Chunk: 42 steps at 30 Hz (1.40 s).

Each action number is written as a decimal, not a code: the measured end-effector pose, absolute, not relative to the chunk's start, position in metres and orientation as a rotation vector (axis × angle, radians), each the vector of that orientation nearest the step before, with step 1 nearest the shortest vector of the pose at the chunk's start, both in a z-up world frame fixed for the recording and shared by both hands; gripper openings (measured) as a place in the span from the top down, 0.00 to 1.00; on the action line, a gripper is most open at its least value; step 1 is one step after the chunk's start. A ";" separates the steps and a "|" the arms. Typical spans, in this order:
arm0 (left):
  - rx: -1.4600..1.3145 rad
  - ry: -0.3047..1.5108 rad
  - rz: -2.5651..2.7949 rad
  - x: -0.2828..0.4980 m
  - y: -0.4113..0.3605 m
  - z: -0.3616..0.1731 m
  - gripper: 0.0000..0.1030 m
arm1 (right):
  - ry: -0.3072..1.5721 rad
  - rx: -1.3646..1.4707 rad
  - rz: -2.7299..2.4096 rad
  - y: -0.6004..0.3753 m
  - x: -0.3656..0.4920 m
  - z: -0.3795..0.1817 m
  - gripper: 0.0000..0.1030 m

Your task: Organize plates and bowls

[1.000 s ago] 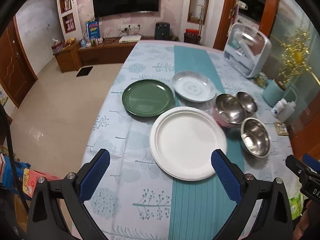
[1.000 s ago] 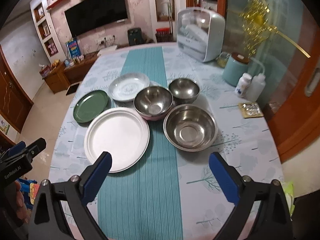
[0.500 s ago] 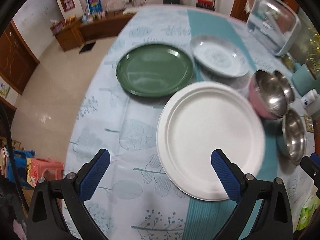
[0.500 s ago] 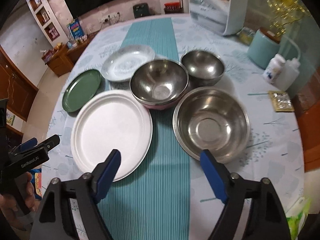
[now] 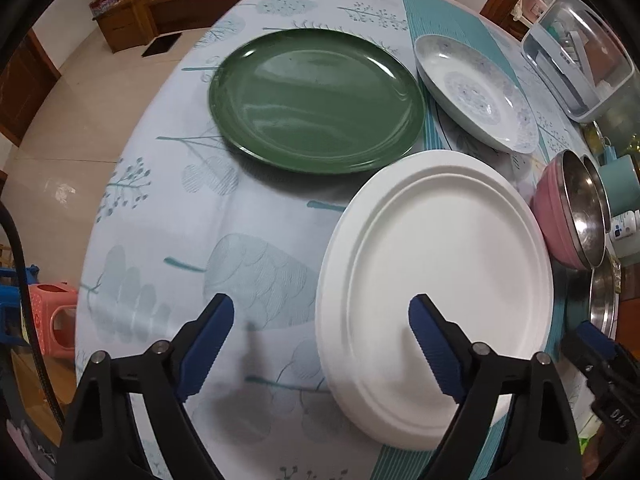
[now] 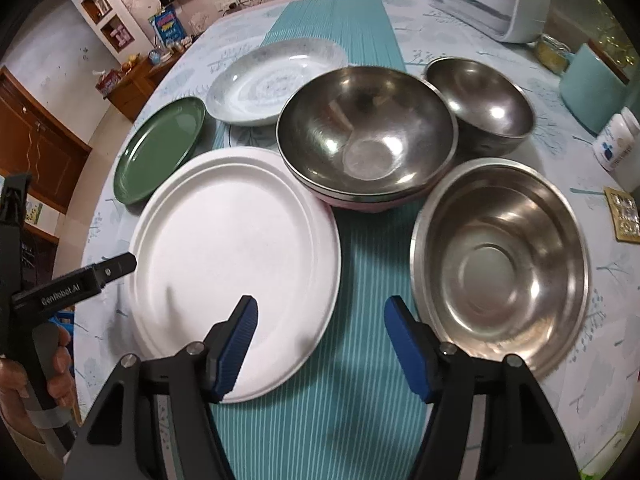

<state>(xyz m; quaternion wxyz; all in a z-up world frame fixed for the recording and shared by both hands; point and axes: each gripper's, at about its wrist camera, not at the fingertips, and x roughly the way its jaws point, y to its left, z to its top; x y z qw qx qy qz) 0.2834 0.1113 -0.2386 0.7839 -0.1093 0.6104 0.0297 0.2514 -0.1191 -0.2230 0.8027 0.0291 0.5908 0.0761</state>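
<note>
A large white plate (image 5: 436, 248) lies near the table's front, also in the right wrist view (image 6: 236, 248). Behind it lie a green plate (image 5: 316, 96) and a patterned white dish (image 5: 476, 88). A steel bowl with a pink outside (image 6: 366, 132), a small steel bowl (image 6: 480, 100) and a wide steel bowl (image 6: 500, 260) stand to the right. My left gripper (image 5: 322, 320) is open, its jaws astride the white plate's left rim. My right gripper (image 6: 322, 324) is open and empty, low over the teal runner between the white plate and the wide bowl.
A dish-rack box (image 5: 580, 56) stands at the table's far right. A teal canister (image 6: 592, 88), a white bottle (image 6: 618, 140) and a small gold coaster (image 6: 622, 220) sit by the right edge. The table's left edge drops to the tiled floor (image 5: 60, 120).
Both grippers have moved forward and down toward the table. The left now straddles the white plate's left rim; the right has narrowed slightly and sits nearer the bowls.
</note>
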 end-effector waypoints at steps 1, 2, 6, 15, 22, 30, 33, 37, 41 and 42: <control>-0.241 1.321 0.053 0.287 0.111 -0.241 0.21 | 1.270 0.061 0.164 -0.118 0.254 -0.227 0.36; -0.245 1.328 0.041 0.290 0.110 -0.243 0.25 | 1.272 0.058 0.161 -0.117 0.256 -0.231 0.36; -0.241 1.348 0.020 0.303 0.110 -0.251 0.29 | 1.291 0.067 0.161 -0.116 0.261 -0.244 0.39; -0.176 1.361 -0.030 0.319 0.104 -0.257 0.46 | 1.283 0.017 0.177 -0.106 0.268 -0.254 0.51; -0.098 1.381 -0.035 0.318 0.100 -0.254 0.75 | 1.312 0.002 0.178 -0.101 0.269 -0.260 0.71; -0.189 1.392 -0.043 0.307 0.110 -0.249 0.78 | 1.298 0.056 0.196 -0.110 0.262 -0.251 0.79; -0.183 1.370 -0.046 0.298 0.112 -0.236 0.78 | 1.282 0.058 0.206 -0.110 0.258 -0.240 0.79; -0.196 1.332 -0.067 0.282 0.110 -0.209 0.79 | 1.258 0.073 0.211 -0.113 0.249 -0.222 0.79; -0.186 1.294 -0.099 0.263 0.108 -0.178 0.79 | 1.240 0.087 0.218 -0.118 0.237 -0.200 0.79; -0.182 1.286 -0.109 0.260 0.109 -0.171 0.79 | 1.235 0.085 0.219 -0.118 0.233 -0.194 0.79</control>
